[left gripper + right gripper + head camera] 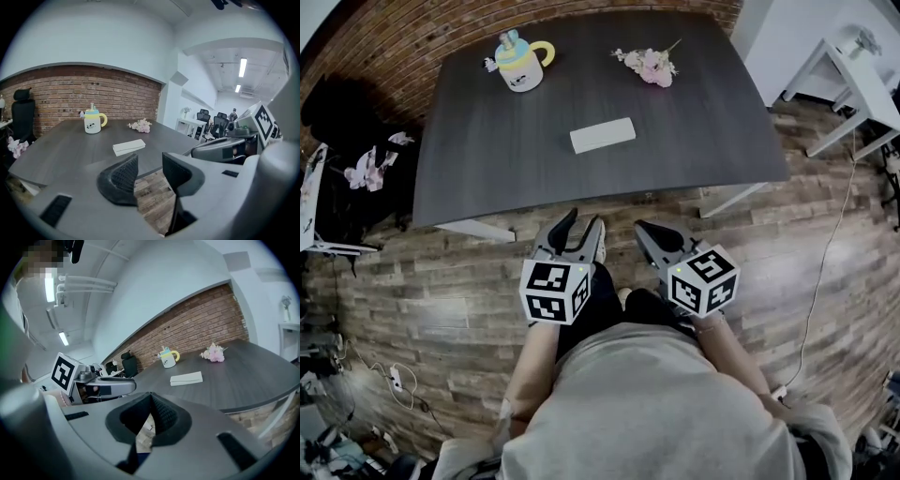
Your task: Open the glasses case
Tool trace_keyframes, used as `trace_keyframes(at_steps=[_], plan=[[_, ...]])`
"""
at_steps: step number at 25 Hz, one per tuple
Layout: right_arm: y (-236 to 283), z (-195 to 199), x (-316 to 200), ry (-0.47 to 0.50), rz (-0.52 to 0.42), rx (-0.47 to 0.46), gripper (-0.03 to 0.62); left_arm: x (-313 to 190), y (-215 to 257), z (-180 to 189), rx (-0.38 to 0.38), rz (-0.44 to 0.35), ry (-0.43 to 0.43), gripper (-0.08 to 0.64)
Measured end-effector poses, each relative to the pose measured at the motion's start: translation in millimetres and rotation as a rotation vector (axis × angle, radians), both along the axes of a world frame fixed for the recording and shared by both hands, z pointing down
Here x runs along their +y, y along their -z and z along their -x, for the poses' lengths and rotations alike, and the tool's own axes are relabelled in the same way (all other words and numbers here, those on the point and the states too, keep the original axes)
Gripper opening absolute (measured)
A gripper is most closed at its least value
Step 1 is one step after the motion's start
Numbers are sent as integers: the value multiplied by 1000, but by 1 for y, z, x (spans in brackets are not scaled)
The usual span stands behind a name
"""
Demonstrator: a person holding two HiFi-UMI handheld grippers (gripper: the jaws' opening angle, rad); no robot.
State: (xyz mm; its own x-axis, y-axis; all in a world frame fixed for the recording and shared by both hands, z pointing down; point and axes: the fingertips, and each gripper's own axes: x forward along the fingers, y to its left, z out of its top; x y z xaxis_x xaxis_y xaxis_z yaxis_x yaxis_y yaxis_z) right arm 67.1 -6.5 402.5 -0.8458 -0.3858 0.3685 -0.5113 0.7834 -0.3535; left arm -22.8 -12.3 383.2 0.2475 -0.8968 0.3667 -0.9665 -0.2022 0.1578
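Rectangular white case [602,135] on matte table [487,141]; left tongs [150,160] released, right tongs [150,398] clenched.

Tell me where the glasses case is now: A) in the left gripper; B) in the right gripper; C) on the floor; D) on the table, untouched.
D: the glasses case lies on the table, while the left gripper and right gripper hang short of its near edge, both empty.

The hand-held gripper [150,161] is held with jaws apart, nothing between them. Ahead of it a closed white glasses case [129,146] is seen on the tabletop [65,150], with a mug [93,123] and flowers [140,125] farther beyond.
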Motion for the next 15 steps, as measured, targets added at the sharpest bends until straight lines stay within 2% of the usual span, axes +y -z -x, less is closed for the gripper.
trace_keyframes(at_steps=[4,10,15], plan=[[-4,1,-20,-44,13,6,8,-30,-8,8,-33,18,-45,157],[-14,17,-64,-108,48,10,8,-87,-12,14,-147,21,-164,158],[-13,35,-106,-163,55,7,8,-128,-22,36,-230,42,-248,160]])
